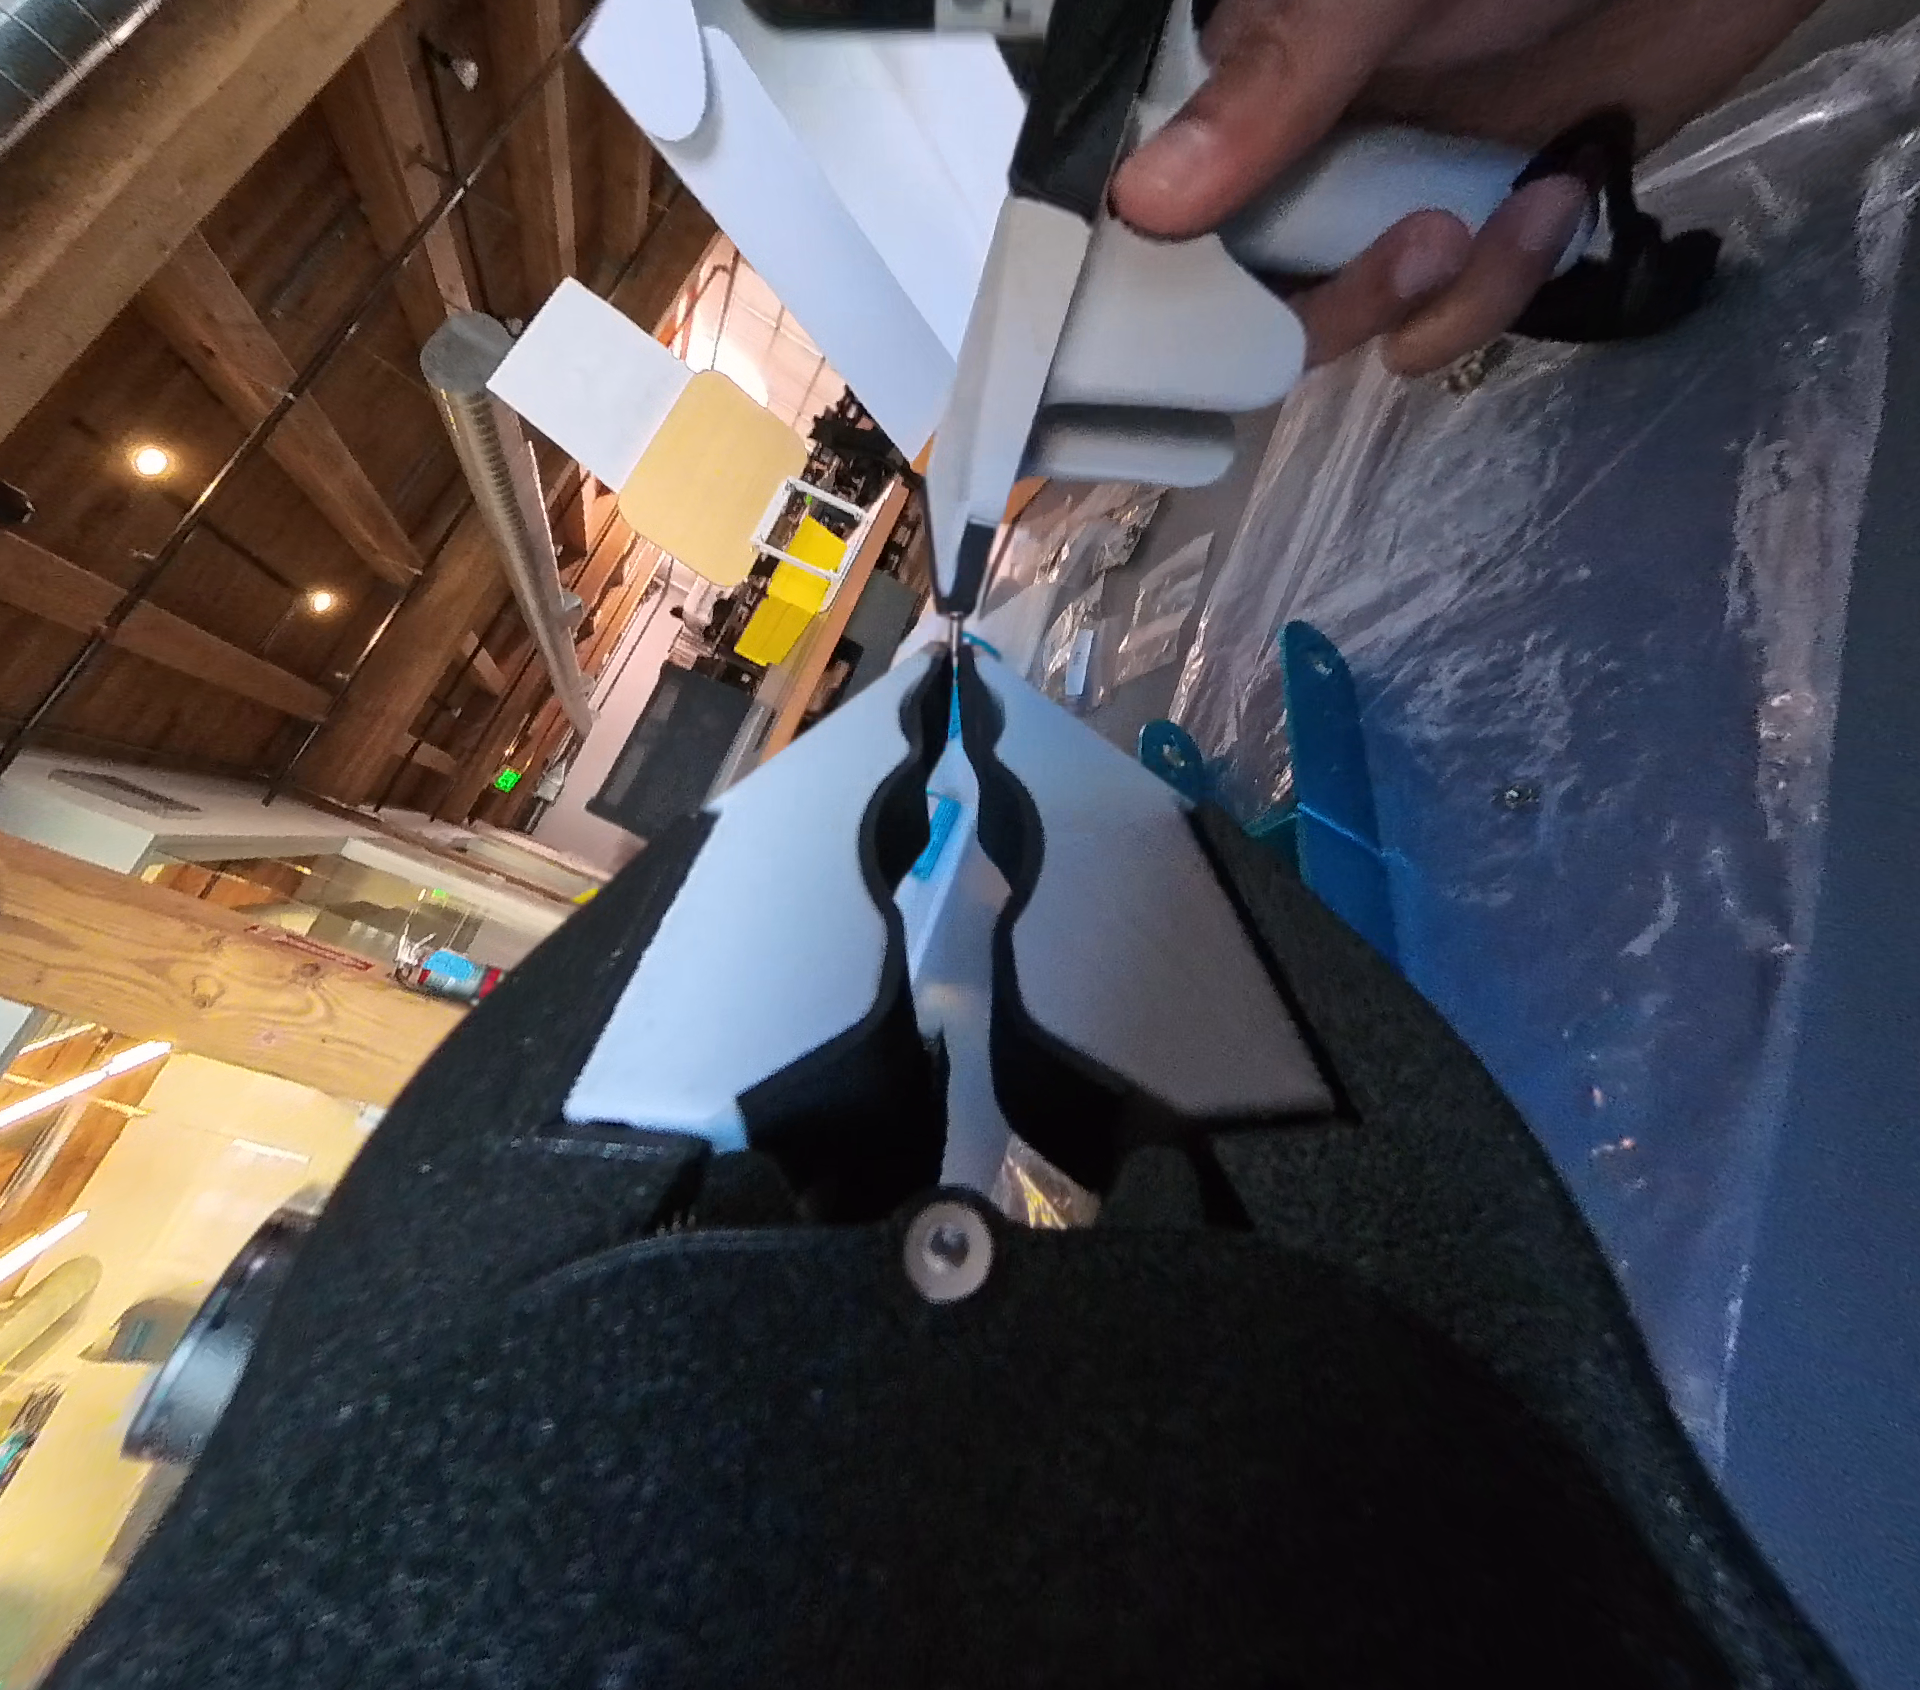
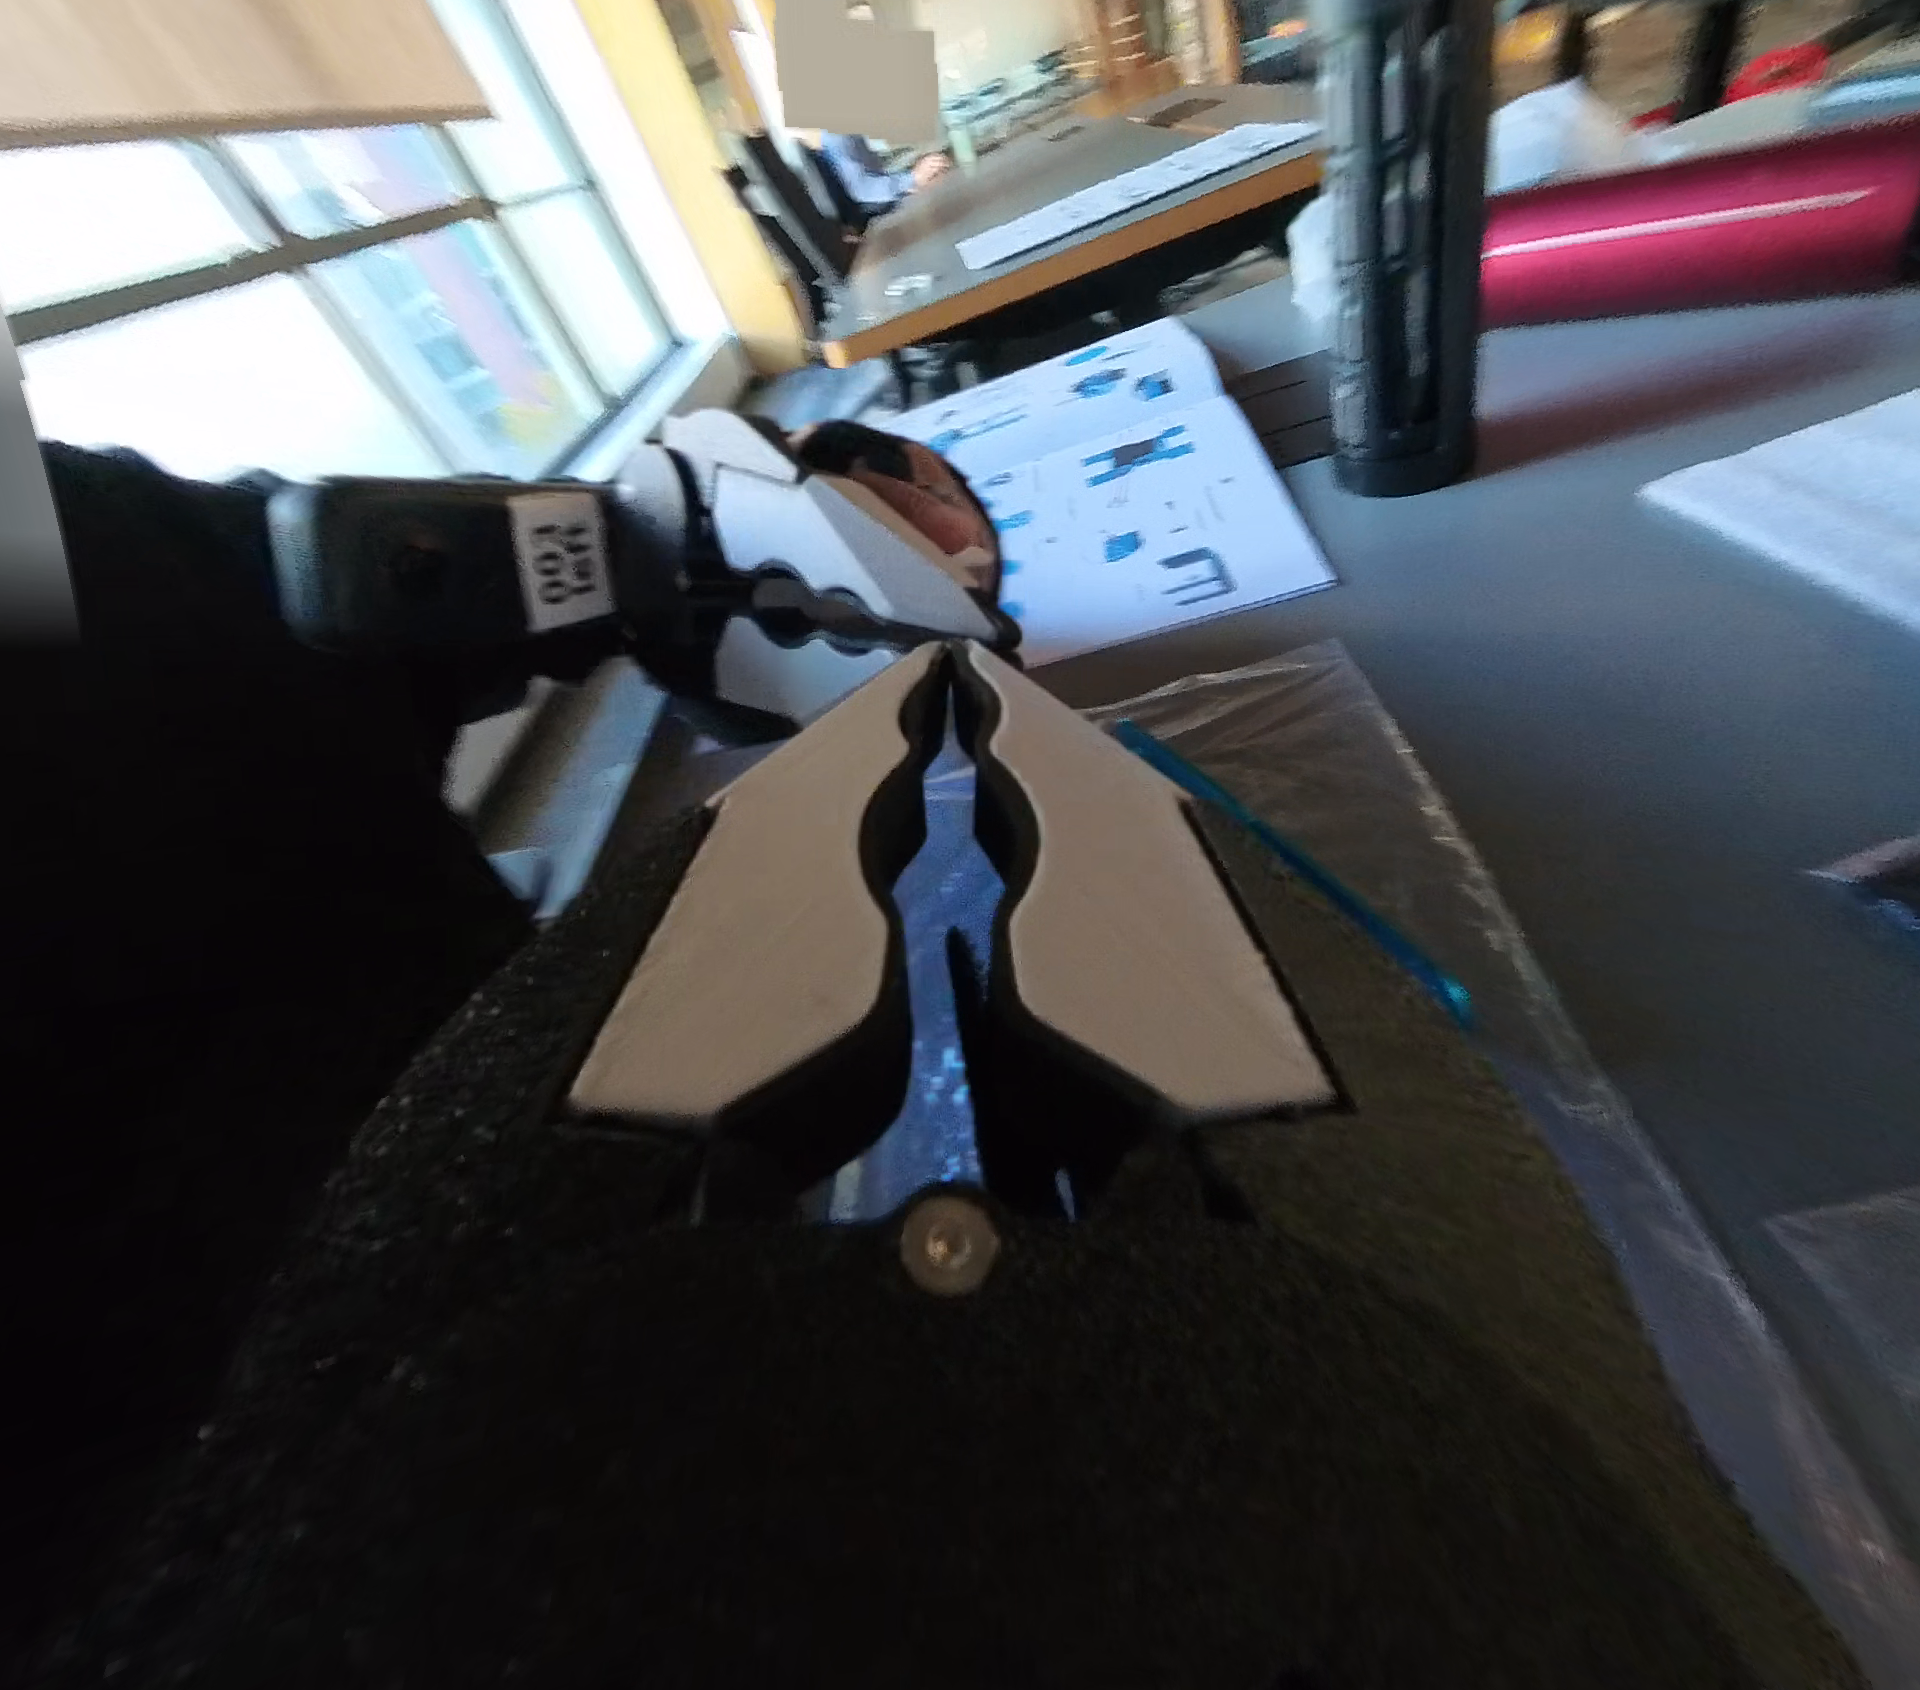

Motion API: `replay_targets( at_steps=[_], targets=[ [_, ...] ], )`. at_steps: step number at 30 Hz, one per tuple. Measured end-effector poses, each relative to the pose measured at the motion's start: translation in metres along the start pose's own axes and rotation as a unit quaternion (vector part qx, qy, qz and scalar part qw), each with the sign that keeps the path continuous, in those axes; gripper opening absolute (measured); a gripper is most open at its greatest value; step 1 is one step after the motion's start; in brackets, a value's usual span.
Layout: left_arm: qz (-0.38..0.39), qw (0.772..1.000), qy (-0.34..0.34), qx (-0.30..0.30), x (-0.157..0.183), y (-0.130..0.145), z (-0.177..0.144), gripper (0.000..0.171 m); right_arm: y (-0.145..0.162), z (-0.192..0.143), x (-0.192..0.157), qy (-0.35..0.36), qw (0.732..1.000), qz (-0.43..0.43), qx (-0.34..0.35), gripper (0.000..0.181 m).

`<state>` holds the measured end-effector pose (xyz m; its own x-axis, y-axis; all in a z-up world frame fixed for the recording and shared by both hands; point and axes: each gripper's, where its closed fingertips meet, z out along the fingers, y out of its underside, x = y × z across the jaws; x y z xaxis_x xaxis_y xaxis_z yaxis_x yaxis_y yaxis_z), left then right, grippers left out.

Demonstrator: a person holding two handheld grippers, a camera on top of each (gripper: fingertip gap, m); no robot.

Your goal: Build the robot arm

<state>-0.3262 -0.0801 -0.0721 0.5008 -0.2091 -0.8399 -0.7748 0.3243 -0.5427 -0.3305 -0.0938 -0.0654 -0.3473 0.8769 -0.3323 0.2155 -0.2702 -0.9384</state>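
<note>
Left claw (image 1: 954,684): clenched, its two white fingers meeting at the tips; a thin teal-blue sliver (image 1: 961,710) sits pinched right at the tip line, too small to say what it is.
Right claw (image 2: 948,661): fingers drawn together at the tips, with only a hair of gap along the black wavy inner edges; whether anything is nipped there I cannot tell.
Meeting point: the two claws come tip to tip. In the left wrist view the right claw comes down from above, its tip just touching or almost touching the left claw's tip; in the right wrist view the left claw comes in from the left side.
Hand (image 1: 1507,30): a bare hand wraps the white grip of the right claw, thumb on top.
Blue parts (image 1: 1330,767): flat blue pieces with screw holes lie on the desk (image 2: 1558,705) just right of the left claw, beside clear plastic bags (image 1: 1507,549).
Blue strip (image 2: 1299,871): a thin blue strip lies on clear plastic just right of the right claw.
Booklet (image 2: 1132,487): open pages with blue and black drawings, beyond the claw tips.
Black bottle (image 2: 1397,206): upright, well behind the booklet.
</note>
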Motion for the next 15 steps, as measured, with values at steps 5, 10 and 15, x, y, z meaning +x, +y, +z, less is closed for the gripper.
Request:
replay_targets(
  at_steps=[5,10,15],
  targets=[
    [-0.011,1.000,0.008,-0.026,0.006,0.008,0.005,0.000,0.002,0.002,0.008,0.074,0.993,-0.086,-0.016,0.000],
    [-0.011,0.999,0.010,-0.036,0.007,0.012,0.006,0.000,0.004,0.001,0.009,0.082,0.991,-0.101,-0.025,0.008],
    [-0.012,0.999,0.010,-0.045,0.007,0.015,0.007,0.000,0.009,0.004,0.012,0.101,0.986,-0.126,-0.044,0.007]
  ],
)
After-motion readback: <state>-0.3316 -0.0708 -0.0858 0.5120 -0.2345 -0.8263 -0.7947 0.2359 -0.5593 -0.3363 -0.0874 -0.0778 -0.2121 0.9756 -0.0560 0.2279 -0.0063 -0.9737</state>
